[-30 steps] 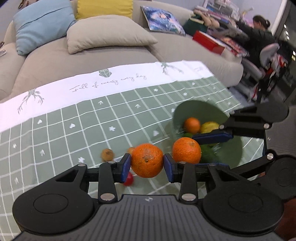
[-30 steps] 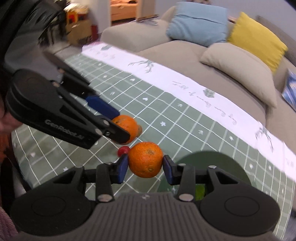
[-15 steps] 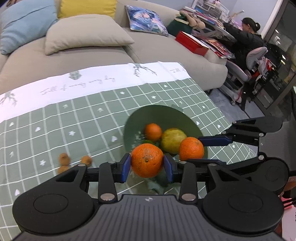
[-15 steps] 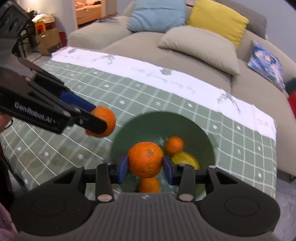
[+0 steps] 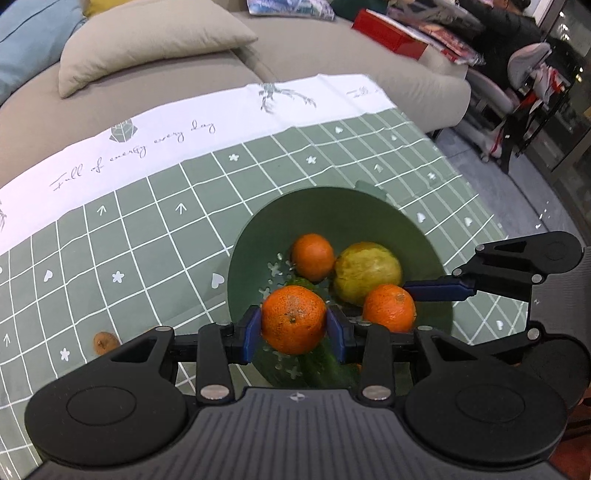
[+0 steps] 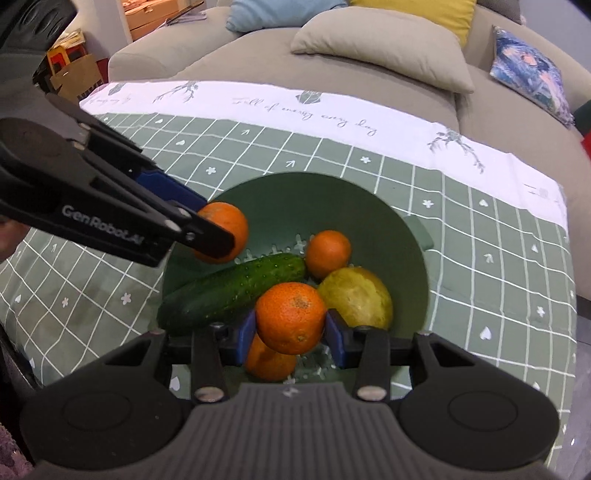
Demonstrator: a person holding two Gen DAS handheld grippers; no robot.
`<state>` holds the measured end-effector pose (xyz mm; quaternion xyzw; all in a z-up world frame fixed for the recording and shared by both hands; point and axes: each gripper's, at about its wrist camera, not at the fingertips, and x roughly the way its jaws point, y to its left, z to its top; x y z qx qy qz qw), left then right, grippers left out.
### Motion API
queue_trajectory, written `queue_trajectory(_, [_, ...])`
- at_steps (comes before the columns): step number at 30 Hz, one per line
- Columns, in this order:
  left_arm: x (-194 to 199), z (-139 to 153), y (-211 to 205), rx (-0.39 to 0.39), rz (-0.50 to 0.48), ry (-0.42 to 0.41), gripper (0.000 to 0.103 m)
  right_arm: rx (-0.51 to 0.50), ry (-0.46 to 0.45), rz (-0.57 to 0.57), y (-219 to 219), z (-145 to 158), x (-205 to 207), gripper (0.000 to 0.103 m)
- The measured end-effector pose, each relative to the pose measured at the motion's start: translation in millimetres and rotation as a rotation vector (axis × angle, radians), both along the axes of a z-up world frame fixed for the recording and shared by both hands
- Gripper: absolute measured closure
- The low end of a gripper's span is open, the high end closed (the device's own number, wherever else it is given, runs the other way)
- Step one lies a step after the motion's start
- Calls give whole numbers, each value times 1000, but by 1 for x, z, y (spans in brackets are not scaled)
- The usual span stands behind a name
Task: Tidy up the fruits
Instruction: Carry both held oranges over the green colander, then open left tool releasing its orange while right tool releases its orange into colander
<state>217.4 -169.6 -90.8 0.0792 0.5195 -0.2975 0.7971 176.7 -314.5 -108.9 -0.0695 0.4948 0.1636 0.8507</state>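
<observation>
A green bowl (image 5: 343, 210) (image 6: 369, 210) sits on the checked tablecloth. It holds a small orange (image 5: 313, 256) (image 6: 328, 253), a yellow-green fruit (image 5: 367, 272) (image 6: 356, 297), a cucumber (image 6: 232, 290) and another orange (image 6: 269, 360) low at the near side. My left gripper (image 5: 294, 326) is shut on an orange (image 5: 293, 319) over the bowl's near-left part; it also shows in the right wrist view (image 6: 221, 232). My right gripper (image 6: 290, 326) is shut on a second orange (image 6: 290, 317) above the bowl, also seen from the left (image 5: 389, 308).
A small brown fruit (image 5: 103, 340) lies on the cloth left of the bowl. A beige sofa (image 5: 166, 96) with cushions runs along the table's far side. A person sits at a desk (image 5: 506, 22) at the far right. The table edge drops off on the right.
Both grippers have moved with their oranges from beside the bowl to over it and come lower; the bowl now fills the middle of both views. Both stay shut.
</observation>
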Motion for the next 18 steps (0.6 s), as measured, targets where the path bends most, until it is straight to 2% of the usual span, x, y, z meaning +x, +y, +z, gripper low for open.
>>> queue_trajectory(12, [13,-13,-6,60,-22,18,60,16,34,29,1,-23,23,65])
queue_trajectory(18, [15,-15,-7,58,-29,24,59,6,32,42,3,-24,24,63])
